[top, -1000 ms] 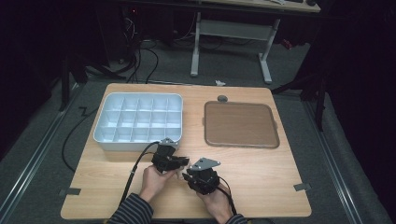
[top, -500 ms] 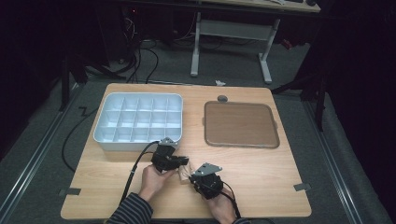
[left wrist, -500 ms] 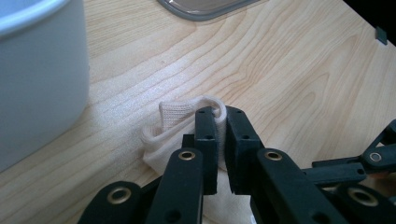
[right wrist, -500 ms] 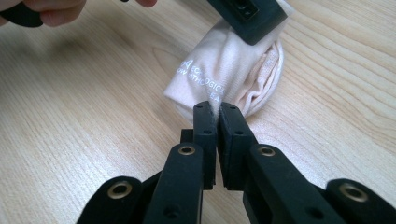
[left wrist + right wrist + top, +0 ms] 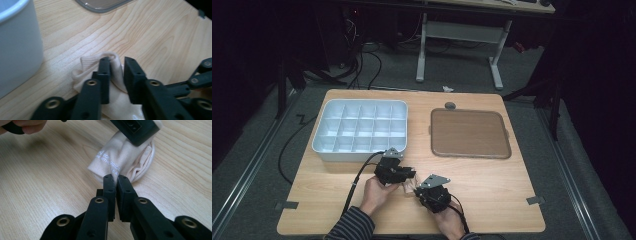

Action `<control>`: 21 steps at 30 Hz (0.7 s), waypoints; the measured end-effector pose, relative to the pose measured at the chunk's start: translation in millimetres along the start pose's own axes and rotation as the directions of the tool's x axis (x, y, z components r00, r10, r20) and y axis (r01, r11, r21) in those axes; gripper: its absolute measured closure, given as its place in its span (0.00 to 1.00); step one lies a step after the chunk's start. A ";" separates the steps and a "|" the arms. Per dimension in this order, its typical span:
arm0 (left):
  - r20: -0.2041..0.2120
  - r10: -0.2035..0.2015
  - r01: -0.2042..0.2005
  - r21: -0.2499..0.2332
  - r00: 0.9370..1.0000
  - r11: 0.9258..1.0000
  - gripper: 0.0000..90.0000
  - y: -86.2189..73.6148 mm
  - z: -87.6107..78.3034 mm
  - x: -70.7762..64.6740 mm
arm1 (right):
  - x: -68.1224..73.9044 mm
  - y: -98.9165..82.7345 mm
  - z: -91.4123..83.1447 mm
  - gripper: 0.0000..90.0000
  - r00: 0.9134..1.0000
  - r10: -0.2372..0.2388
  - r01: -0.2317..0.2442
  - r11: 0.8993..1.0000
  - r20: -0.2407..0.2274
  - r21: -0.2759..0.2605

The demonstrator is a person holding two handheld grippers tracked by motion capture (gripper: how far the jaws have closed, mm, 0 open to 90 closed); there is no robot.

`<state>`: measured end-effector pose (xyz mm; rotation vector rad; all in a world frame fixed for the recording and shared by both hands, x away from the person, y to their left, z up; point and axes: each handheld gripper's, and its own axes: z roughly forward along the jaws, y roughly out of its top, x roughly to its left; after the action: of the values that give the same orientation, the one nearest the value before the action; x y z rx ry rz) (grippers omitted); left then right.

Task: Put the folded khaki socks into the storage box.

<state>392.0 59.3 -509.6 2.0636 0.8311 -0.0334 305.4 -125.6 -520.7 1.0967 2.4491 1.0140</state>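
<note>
A small cream knitted fabric sock (image 5: 125, 160), folded on itself and printed with faint white lettering, lies on the light wooden surface (image 5: 512, 190) near the front edge, between the two grippers and just in front of the white plastic compartment tray (image 5: 362, 127). It looks light, soft and floppy: it will sag and unfold wherever it is not held, and a thin pinch of knit could slip out under a pull. The ribbed cuff and the thick folded edges seem the best places to take hold, since they give more bulk to bite on.

The right gripper (image 5: 116, 178) has its fingers pressed narrow on a fold of the sock at its near edge. The left gripper (image 5: 116, 62) straddles the other end of the sock; its fingers have just been opening and now stand partly apart, with a hump of cloth between them but not clamped. The brown flat square lid (image 5: 469, 132) lies to the far right, well apart
</note>
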 end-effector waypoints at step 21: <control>-0.105 -0.065 0.067 0.019 0.992 0.998 0.50 -7.2 1.6 7.6 | -2.4 1.6 -3.2 0.91 1.000 0.002 -0.002 1.000 -0.017 -0.008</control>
<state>394.3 65.0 -518.2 2.0729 0.9670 0.0293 306.2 -128.2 -517.3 1.0921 2.4558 1.0376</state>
